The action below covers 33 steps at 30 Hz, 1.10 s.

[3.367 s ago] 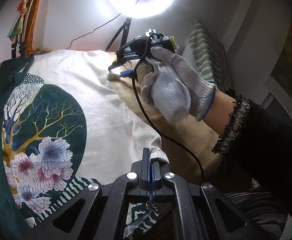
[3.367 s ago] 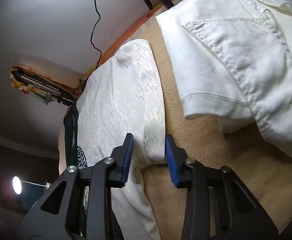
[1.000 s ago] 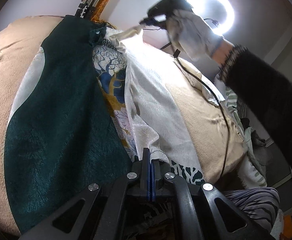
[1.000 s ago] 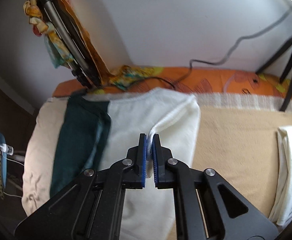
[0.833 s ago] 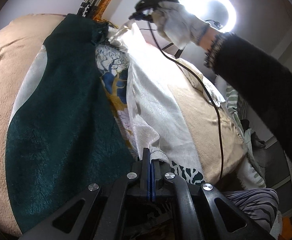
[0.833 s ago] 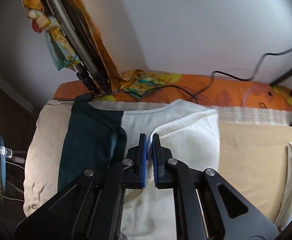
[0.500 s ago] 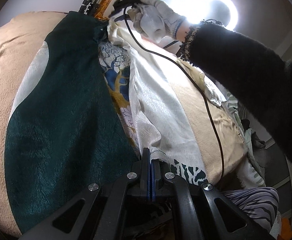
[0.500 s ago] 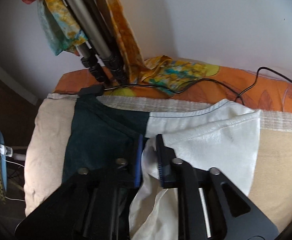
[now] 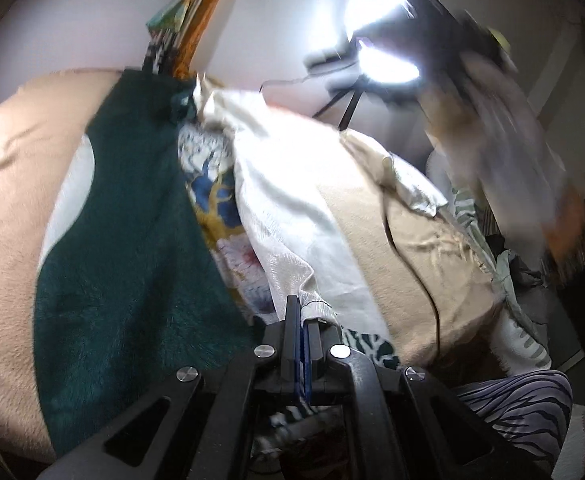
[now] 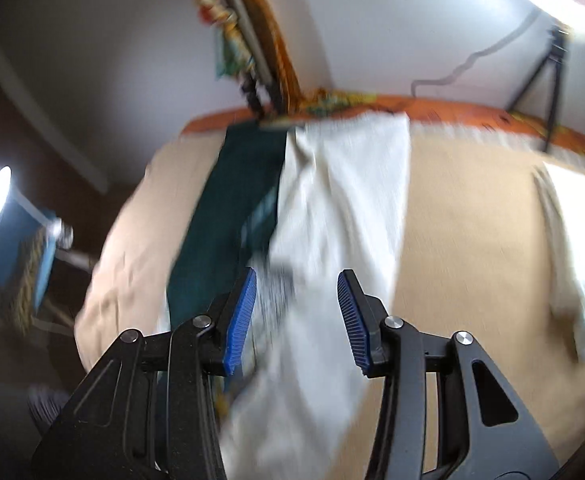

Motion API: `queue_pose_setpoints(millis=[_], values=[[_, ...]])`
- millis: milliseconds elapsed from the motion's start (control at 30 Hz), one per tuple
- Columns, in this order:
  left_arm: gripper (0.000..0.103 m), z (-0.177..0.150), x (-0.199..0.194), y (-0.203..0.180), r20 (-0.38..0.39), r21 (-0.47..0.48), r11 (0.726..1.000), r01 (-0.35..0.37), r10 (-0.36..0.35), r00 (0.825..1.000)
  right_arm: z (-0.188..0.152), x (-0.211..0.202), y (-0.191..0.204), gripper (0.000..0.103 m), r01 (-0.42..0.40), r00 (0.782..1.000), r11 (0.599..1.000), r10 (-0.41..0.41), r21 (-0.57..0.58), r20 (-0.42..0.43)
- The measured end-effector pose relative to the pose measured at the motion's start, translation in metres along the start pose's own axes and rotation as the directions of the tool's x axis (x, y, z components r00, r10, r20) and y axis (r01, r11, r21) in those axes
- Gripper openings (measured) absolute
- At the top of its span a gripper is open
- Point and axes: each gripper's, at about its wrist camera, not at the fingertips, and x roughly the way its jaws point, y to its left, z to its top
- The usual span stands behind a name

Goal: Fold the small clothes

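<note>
Tan bed (image 10: 472, 240) carries shirt (image 9: 292, 184) folded lengthwise near ring light (image 9: 384, 64); R gripper (image 10: 296, 320) jaws just spread, released top corner, nothing between; L gripper (image 9: 301, 320) pinches hem, so side fold's laid.

A shirt (image 10: 332, 216) lies on a blanket (image 10: 468, 240) that covers the bed. One side of the shirt is folded over onto its middle, so it makes a long strip running from the near edge to the far edge. To the right of the shirt, apart from it, lies another piece of clothing (image 10: 572, 248). Behind the bed stands a wall (image 10: 372, 20). A folded tripod (image 10: 248, 40) leans there, just behind the shirt's far end. A lamp stand (image 10: 548, 80) is behind the bed on the right.
</note>
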Motion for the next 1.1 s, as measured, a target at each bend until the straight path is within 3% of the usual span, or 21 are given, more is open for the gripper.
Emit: queue_pose_setpoints(millis=[167, 233, 267, 300, 400, 600, 667, 833, 967, 1067, 1100], values=[[0.0, -0.016, -0.004, -0.013, 0.002, 0.056, 0.997, -0.049, 0.049, 0.999, -0.067, -0.027, -0.011, 0.045, 0.025, 0.999, 1.0, -0.024, 0.014, -0.024], [0.018, -0.02, -0.006, -0.015, -0.017, 0.08, 0.995, -0.059, 0.06, 0.998, -0.089, -0.033, -0.015, 0.045, 0.038, 0.999, 0.999, -0.037, 0.019, -0.038], [0.038, -0.021, -0.01, -0.016, -0.021, 0.091, 0.993, -0.071, 0.073, 0.997, -0.098, -0.035, -0.015, 0.045, 0.043, 0.998, 0.999, -0.043, 0.017, -0.046], [0.042, -0.023, -0.02, -0.015, 0.0, 0.098, 0.992, -0.078, 0.079, 0.997, -0.108, -0.038, -0.014, 0.045, 0.046, 0.998, 0.999, -0.045, 0.013, -0.054], [0.044, -0.025, -0.052, -0.003, 0.052, 0.091, 0.989, -0.116, 0.112, 0.992, -0.142, -0.038, -0.013, 0.045, 0.028, 0.996, 0.999, -0.026, 0.016, -0.09], [0.051, -0.012, -0.096, 0.063, 0.049, -0.066, 0.976, -0.206, 0.209, 0.977, -0.193, -0.022, -0.018, 0.045, -0.018, 0.987, 0.997, 0.03, 0.081, -0.157], [0.051, -0.008, -0.095, 0.083, 0.002, -0.116, 0.973, -0.198, 0.199, 0.98, -0.201, -0.014, -0.017, 0.045, -0.064, 0.982, 0.992, 0.083, 0.109, -0.172], [0.049, -0.014, -0.079, 0.106, -0.13, -0.2, 0.97, -0.138, 0.113, 0.985, -0.214, -0.005, -0.008, 0.045, -0.071, 0.981, 0.993, 0.087, 0.097, -0.172], [0.032, -0.021, -0.071, 0.097, -0.172, -0.163, 0.979, -0.118, 0.09, 0.981, -0.217, -0.004, -0.007, 0.045, -0.115, 0.978, 0.988, 0.131, 0.101, -0.164], [0.011, -0.022, -0.067, 0.095, -0.194, -0.172, 0.981, -0.089, 0.054, 0.979, -0.218, -0.004, -0.006, 0.044, -0.14, 0.976, 0.985, 0.155, 0.1, -0.151], [0.005, -0.021, -0.065, 0.097, -0.197, -0.181, 0.98, -0.081, 0.045, 0.979, -0.218, -0.002, -0.007, 0.036, -0.154, 0.973, 0.982, 0.17, 0.106, -0.154]])
